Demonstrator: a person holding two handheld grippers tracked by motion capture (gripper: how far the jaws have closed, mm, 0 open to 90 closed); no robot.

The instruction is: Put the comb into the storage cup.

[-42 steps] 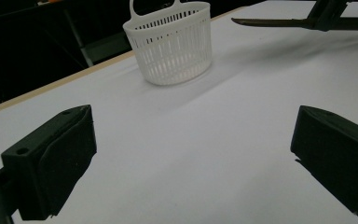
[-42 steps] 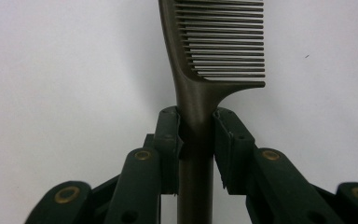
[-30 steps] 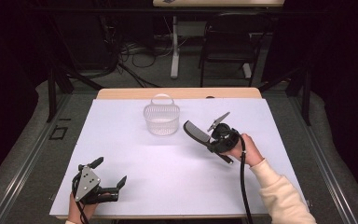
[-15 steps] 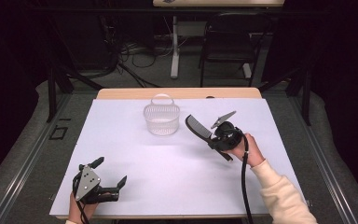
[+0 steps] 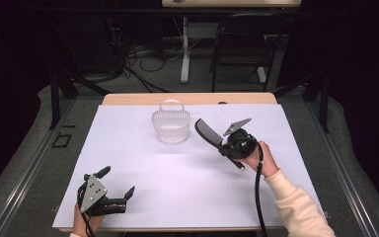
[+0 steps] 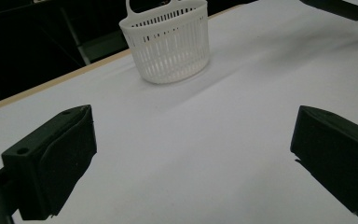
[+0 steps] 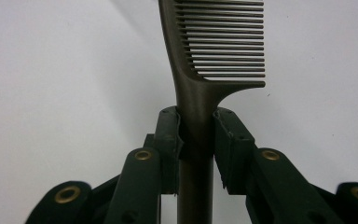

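High view is showing the right gripper (image 5: 221,143) clamping a dark comb (image 5: 205,131) by its handle and carrying it above the white sheet (image 5: 177,177); set against the picture from a second ago, the comb's toothed end is now pointing more steeply toward the white basket (image 5: 170,126) and sitting nearer to its rim, so the carry is closing on the drop-off. Right gripper view is showing both jaws pressing on the comb's handle (image 7: 196,121) from either side, just below where the teeth begin, with the teeth running out ahead of the jaws and fanning to one side. The basket is standing upright just beyond the comb's tip, apart from it and not yet touched. The left gripper (image 5: 114,183) is resting near the table's near edge, well apart from the basket, with its jaws spread wide and nothing between them; left gripper view is looking out between those jaws at the basket (image 6: 170,44) far ahead and slightly to one side. My reading is that the comb is being brought over for placing in the basket, and what remains is lifting the tip above the rim, lowering it inside, and releasing.
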